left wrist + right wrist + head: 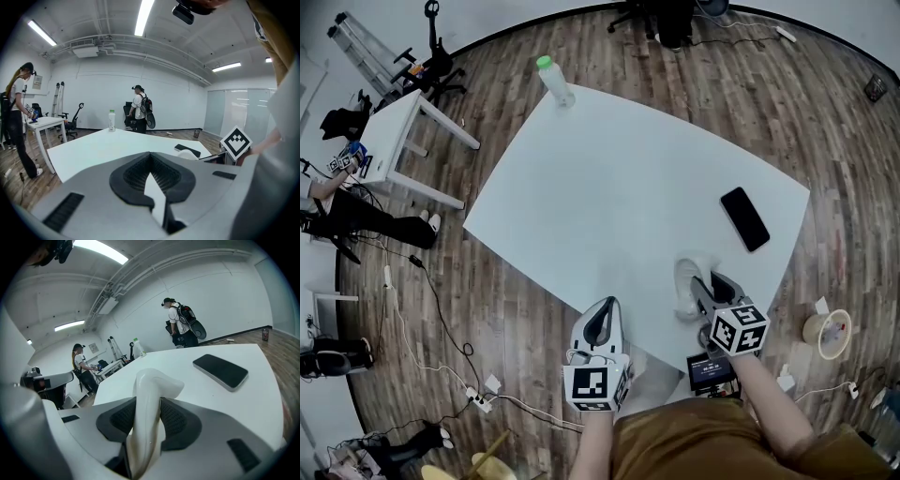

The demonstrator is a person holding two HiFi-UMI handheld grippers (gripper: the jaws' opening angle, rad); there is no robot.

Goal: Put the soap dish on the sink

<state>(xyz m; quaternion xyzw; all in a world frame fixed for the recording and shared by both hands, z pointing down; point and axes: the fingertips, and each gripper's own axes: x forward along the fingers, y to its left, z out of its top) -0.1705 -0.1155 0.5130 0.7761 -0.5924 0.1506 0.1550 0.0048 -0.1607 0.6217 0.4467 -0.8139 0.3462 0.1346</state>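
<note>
A white soap dish (685,279) stands on edge at the near right of the white table (619,178). My right gripper (703,289) has its jaws around it. In the right gripper view the soap dish (151,394) rises between the two dark pads, which press on both its sides. My left gripper (602,321) hovers at the table's near edge, shut with nothing in it. In the left gripper view its pads (161,174) meet. No sink shows in any view.
A black phone (744,218) lies on the table beyond the dish. A bottle with a green cap (554,80) stands at the far corner. A small white side table (394,131), cables and chairs surround the table on the wooden floor. Two people stand in the room.
</note>
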